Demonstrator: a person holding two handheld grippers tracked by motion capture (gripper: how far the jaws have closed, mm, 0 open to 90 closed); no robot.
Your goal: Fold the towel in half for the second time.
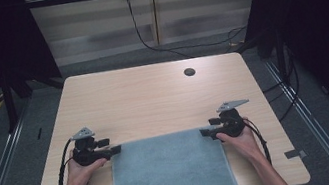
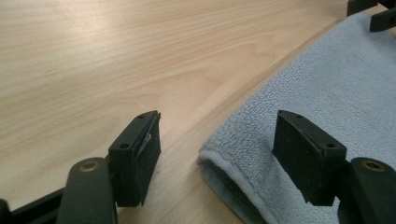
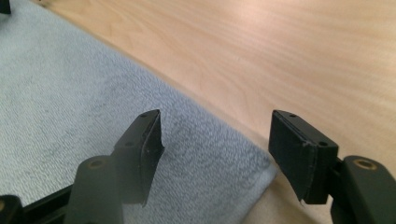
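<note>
Grey-blue towel (image 1: 171,172) is lying flat on the near half of the wooden table (image 1: 152,94), hanging over the near edge. Left gripper (image 1: 114,150) is sitting at its far-left corner, right gripper (image 1: 204,132) at the far-right corner — both with jaws standing wide, gripping nothing, towel corners lying loose between them.

From my remote seat I see a pale wood-grain desk (image 1: 153,99) with a round dark cable hole (image 1: 189,72) near its far right corner. Beyond it, a black cable (image 1: 143,35) hangs down a light panelled wall (image 1: 199,10), and grey floor (image 1: 27,161) flanks the desk.
</note>
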